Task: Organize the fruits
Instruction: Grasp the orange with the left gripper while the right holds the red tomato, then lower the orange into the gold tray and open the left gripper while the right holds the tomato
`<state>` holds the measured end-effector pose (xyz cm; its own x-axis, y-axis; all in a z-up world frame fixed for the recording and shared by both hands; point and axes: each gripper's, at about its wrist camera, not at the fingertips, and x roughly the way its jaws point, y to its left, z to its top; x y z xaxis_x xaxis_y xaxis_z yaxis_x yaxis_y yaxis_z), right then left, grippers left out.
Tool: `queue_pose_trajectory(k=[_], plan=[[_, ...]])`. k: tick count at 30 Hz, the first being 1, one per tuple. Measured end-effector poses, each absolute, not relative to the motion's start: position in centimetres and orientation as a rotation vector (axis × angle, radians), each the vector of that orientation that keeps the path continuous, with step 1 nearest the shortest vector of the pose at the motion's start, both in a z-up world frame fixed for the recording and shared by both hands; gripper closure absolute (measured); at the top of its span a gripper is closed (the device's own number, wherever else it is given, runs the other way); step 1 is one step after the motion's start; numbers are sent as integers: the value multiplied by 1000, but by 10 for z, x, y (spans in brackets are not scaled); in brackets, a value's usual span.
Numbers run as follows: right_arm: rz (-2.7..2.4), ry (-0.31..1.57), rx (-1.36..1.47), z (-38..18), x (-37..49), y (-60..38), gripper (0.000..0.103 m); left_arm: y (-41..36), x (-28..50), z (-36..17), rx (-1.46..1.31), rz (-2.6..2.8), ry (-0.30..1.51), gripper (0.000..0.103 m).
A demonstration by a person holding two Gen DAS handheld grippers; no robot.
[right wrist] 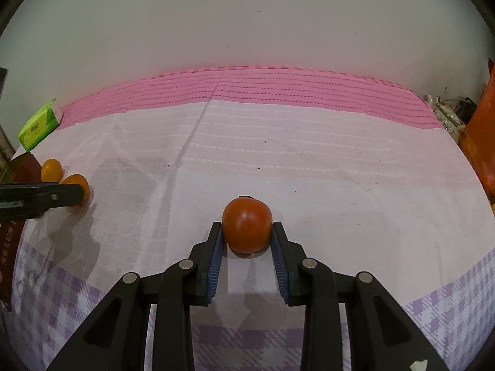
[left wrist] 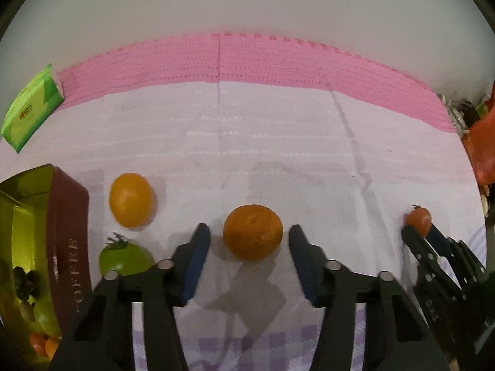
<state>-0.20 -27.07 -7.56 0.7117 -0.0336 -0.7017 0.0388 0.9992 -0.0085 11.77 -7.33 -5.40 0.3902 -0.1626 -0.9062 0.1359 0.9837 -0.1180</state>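
The left tool (left wrist: 250, 238) points steeply down at a mandarin (left wrist: 253, 232) lying on the cloth-covered tabletop (left wrist: 278, 142). Its 2 blue-padded fingers (left wrist: 198, 253) stand spread on either side of the fruit, with a visible gap on each side, so the pads do not press on it.

To the left of this mandarin lies a paler orange (left wrist: 131, 199), and nearer the camera a green tomato (left wrist: 125, 258) with its stalk, partly hidden behind the left finger. Just beside them stands an open maroon box (left wrist: 66, 241) lettered "COFFEE", with a yellow-green lining; inside it lie dark grapes (left wrist: 26, 279) and other small fruits. A green tissue pack (left wrist: 32, 108) rests at the far left, near the pink band of the cloth.

The right tool (right wrist: 247, 232) is closed on a red tomato (right wrist: 247, 228), 1 pad against each flank, and the fruit rests on the cloth. In the left wrist view this tool and its tomato appear at the far right, well apart from the mandarin.
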Motion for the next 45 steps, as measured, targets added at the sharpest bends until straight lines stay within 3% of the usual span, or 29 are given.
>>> queue_pose_trajectory(k=[1,13,24,35,45], plan=[[-39,778,6,-75,-2,-270,73,-74,119,-56,-29,-196,1158,65],[-40,777,10,-75,-3,-269,73,-55,63,-23,38,-172,1105,65],[-46,778,3,-75,-4,-267,73,47,18,20,-80,-22,1064,65],[-51,780,-8,-75,-3,-264,73,145,-12,6,-160,162,1106,65],[-53,780,-13,-75,-3,-263,73,181,-26,-10,-203,210,1141,65]])
